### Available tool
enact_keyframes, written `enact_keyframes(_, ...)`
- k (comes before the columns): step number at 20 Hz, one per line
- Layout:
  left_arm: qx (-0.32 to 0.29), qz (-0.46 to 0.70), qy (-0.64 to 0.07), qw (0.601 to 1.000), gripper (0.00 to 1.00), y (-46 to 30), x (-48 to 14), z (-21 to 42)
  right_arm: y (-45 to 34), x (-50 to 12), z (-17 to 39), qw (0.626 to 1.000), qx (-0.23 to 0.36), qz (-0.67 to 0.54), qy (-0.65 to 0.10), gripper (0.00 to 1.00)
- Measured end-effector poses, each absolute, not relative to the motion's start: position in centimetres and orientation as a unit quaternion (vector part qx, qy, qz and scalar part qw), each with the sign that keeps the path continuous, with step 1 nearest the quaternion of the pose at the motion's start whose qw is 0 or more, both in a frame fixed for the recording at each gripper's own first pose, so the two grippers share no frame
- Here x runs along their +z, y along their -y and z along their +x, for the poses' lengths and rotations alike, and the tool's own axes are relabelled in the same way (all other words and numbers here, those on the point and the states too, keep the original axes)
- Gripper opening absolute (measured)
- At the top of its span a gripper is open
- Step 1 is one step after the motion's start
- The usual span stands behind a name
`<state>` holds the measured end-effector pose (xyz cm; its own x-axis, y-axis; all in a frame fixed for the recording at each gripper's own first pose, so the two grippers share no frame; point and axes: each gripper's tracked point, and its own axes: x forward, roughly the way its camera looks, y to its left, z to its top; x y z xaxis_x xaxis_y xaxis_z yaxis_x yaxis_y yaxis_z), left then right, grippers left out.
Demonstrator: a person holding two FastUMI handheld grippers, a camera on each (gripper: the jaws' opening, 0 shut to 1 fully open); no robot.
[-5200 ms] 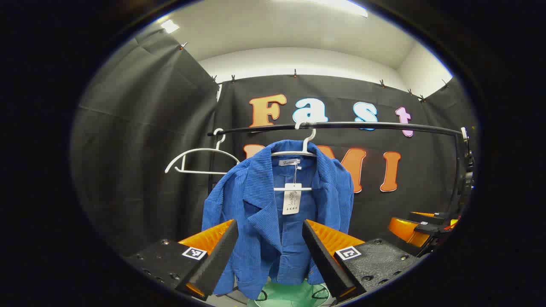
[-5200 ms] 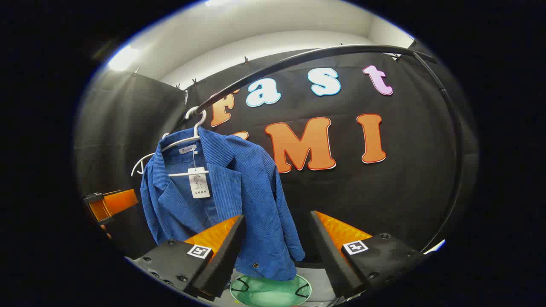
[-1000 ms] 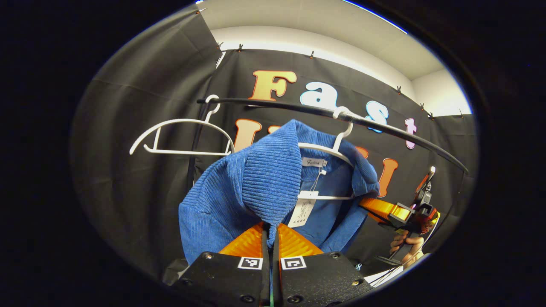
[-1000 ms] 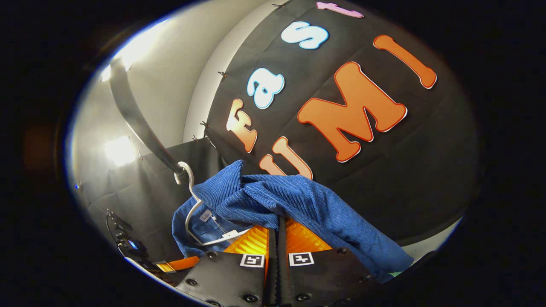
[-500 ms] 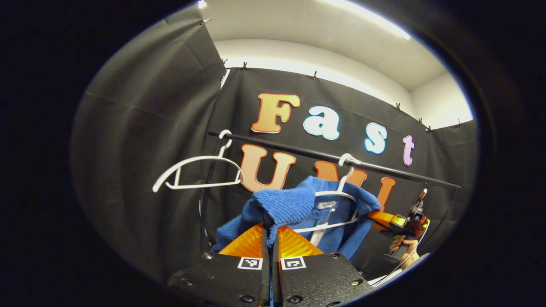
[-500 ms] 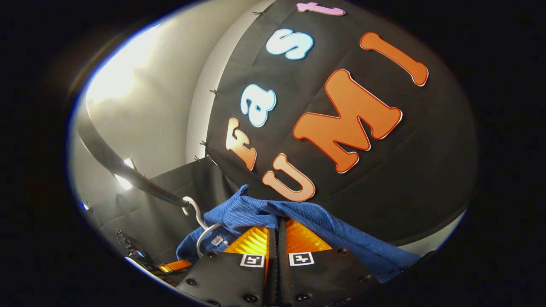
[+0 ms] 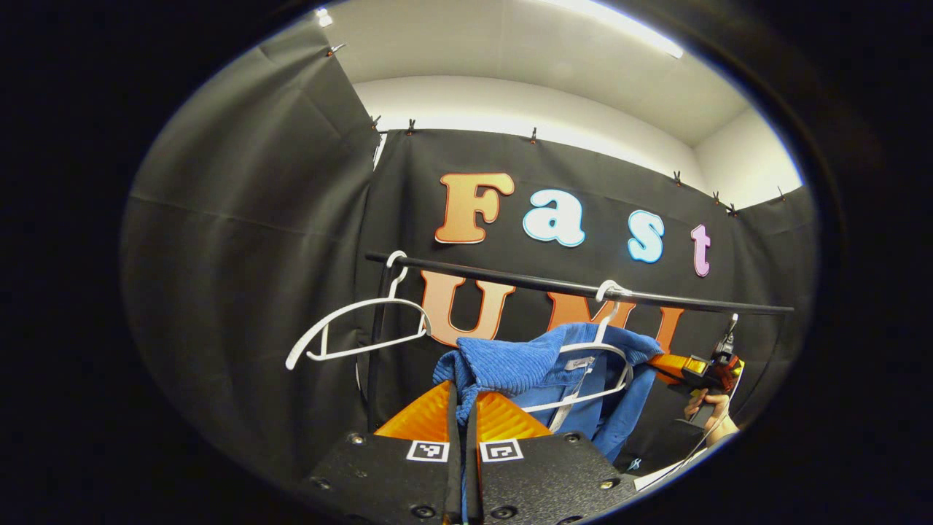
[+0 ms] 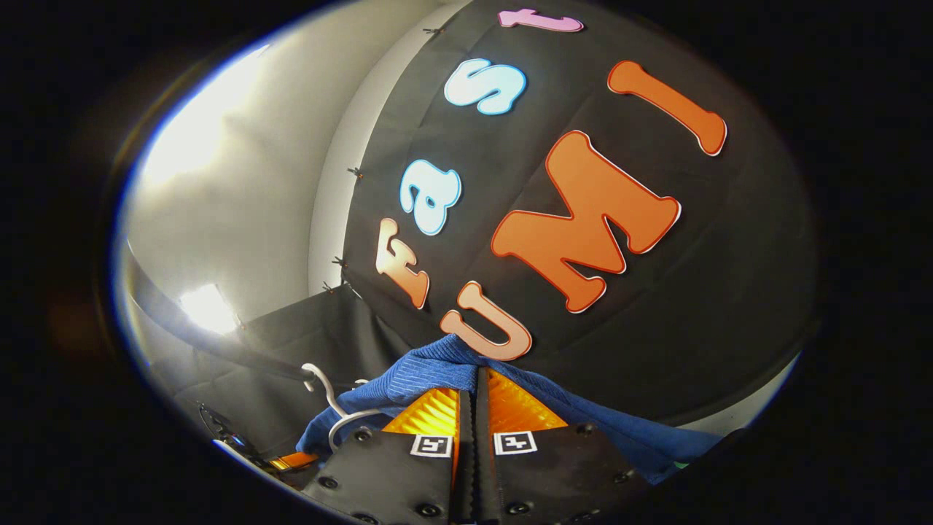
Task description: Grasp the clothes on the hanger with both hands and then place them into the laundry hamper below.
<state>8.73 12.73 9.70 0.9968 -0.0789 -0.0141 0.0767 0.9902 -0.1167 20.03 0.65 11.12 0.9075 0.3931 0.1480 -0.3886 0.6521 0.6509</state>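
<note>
A blue corduroy jacket (image 7: pixel 510 364) hangs half off a white hanger (image 7: pixel 605 350) on the black rail (image 7: pixel 554 283). My left gripper (image 7: pixel 463 397) is shut on the jacket's left shoulder fold, in the left gripper view. In the right gripper view, my right gripper (image 8: pixel 475 383) is shut on the jacket's (image 8: pixel 423 375) other shoulder, and cloth drapes to both sides of the fingers. The right gripper (image 7: pixel 689 368), held by a hand (image 7: pixel 707 408), also shows at the far right of the left gripper view. The hanger's hook (image 8: pixel 321 383) shows at lower left.
A second, bare white hanger (image 7: pixel 357 328) hangs at the rail's left end beside the rack's upright post (image 7: pixel 375 350). The black cloth wall stands close behind the rail. The rail (image 8: pixel 211 332) crosses the lower left of the right gripper view.
Both grippers, shut on the jacket throughout, have drawn back and down from the rail. The jacket and hangers now sit lower and smaller in the left gripper view.
</note>
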Motion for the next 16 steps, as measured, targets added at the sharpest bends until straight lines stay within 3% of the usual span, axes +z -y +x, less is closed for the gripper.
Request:
enact_keyframes(4, -0.045, -0.070, 0.000, 0.997, 0.00, -14.5, 10.5, 10.5, -0.7, 11.1, 21.1, 0.912, 0.208, 0.353, -0.002, 0.07)
enact_keyframes(16, -0.070, -0.075, -0.017, 0.995, 0.02, -14.8, 9.7, 12.8, 0.1, 5.6, 25.2, 0.909, 0.186, 0.367, -0.072, 0.07)
